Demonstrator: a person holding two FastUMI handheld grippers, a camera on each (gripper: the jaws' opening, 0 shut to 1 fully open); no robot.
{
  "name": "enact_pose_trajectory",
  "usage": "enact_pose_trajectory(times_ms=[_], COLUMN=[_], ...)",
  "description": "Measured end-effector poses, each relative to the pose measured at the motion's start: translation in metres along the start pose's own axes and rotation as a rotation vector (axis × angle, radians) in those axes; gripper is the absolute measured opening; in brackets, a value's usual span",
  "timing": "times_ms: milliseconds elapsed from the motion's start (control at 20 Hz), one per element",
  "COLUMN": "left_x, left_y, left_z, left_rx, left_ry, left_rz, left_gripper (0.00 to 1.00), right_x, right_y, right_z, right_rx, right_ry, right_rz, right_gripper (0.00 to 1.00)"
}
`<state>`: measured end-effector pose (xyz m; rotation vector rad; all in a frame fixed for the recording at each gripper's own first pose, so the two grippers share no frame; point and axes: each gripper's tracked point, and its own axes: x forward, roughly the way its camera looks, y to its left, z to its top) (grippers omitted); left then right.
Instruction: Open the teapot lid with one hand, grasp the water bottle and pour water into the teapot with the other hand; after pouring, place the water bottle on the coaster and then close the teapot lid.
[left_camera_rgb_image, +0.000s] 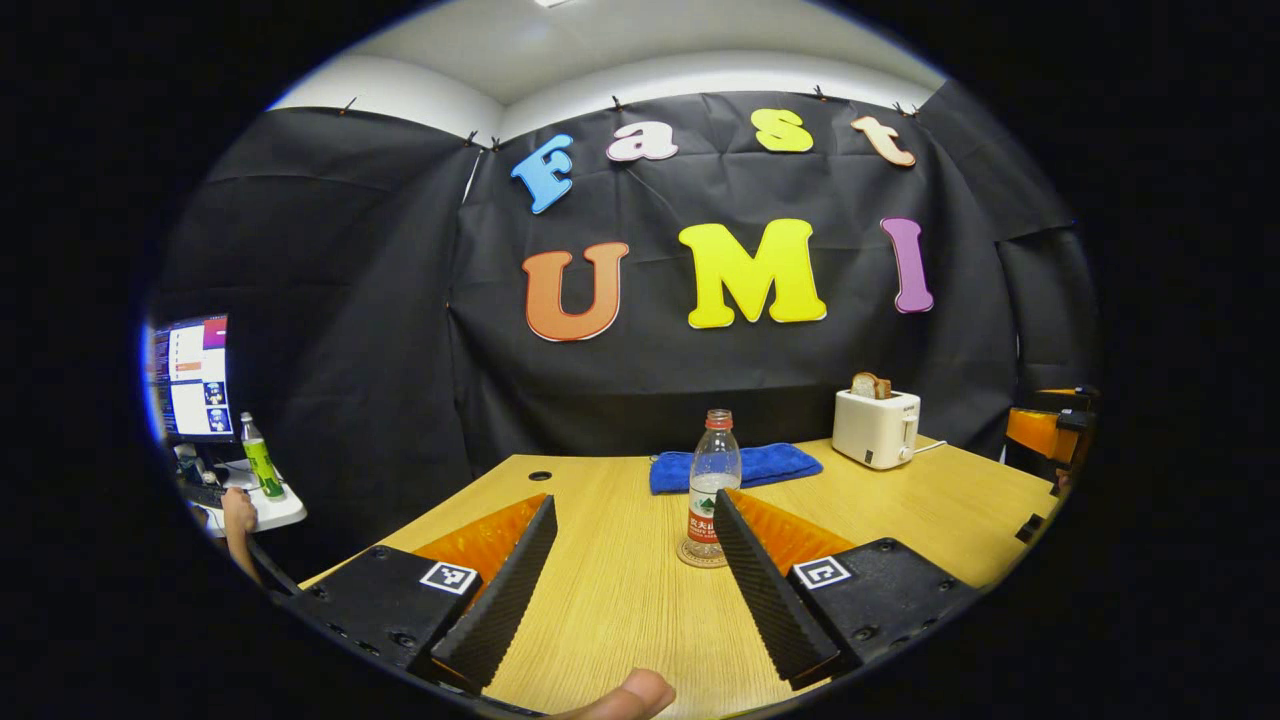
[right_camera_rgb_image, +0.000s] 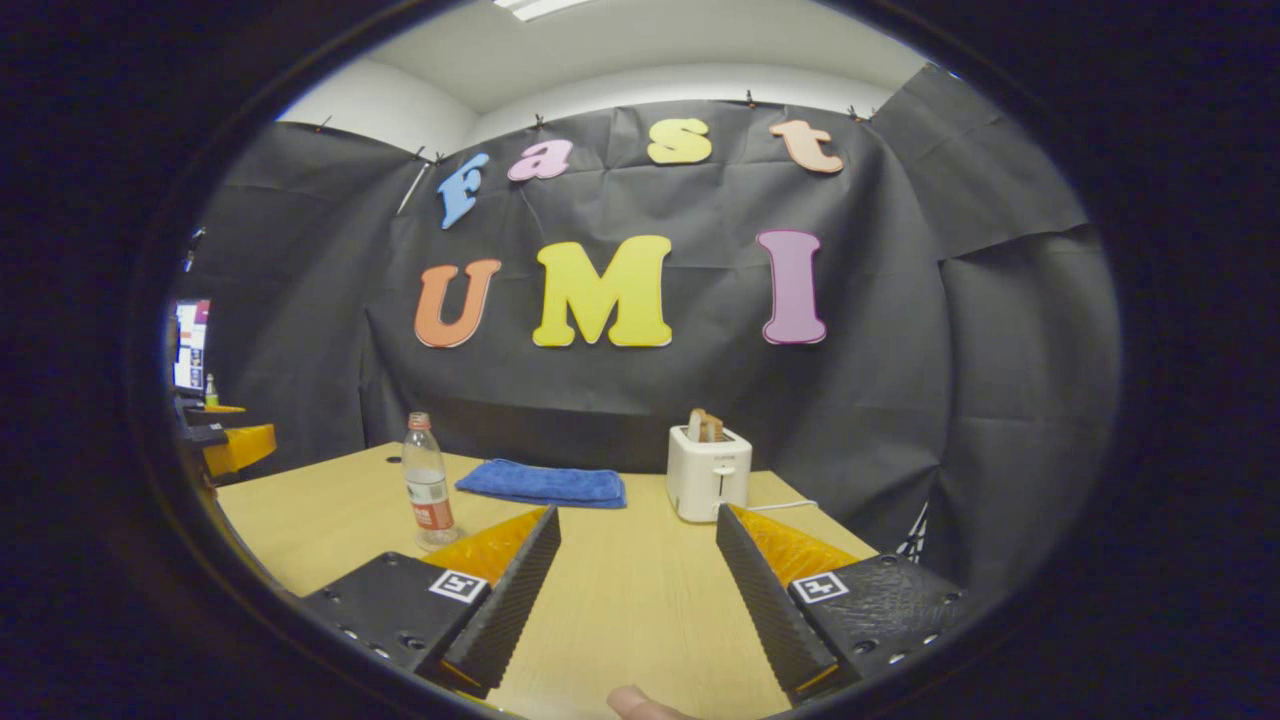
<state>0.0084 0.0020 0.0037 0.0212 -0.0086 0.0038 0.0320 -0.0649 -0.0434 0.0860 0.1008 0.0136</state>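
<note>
Both tongs, left (left_camera_rgb_image: 632, 575) and right (right_camera_rgb_image: 636, 578), gape wide and empty above the bench (left_camera_rgb_image: 620, 600). Bottle (left_camera_rgb_image: 712, 485) stands on coaster (left_camera_rgb_image: 702, 558) ahead of left tongs, apparently parked after pouring.

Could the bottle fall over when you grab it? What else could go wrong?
It might. The water bottle is tall and narrow and stands on a small coaster, so a nudge from one finger of the open left gripper could tip it. Its cap seems to be on, so pouring may need another step. If it spills, the toaster and its cord sit nearby on the table.
</note>
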Motion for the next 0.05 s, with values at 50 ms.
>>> enact_pose_trajectory(times_ms=[50], left_x=[0.0003], left_y=[-0.0003], left_z=[0.0011], left_rx=[-0.007], left_ry=[-0.005], left_rz=[-0.002], left_gripper=[0.98], right_x=[-0.0006], right_y=[0.001], right_z=[-0.0005], right_rx=[0.009], right_ry=[0.0], right_rz=[0.001], right_gripper=[0.95])
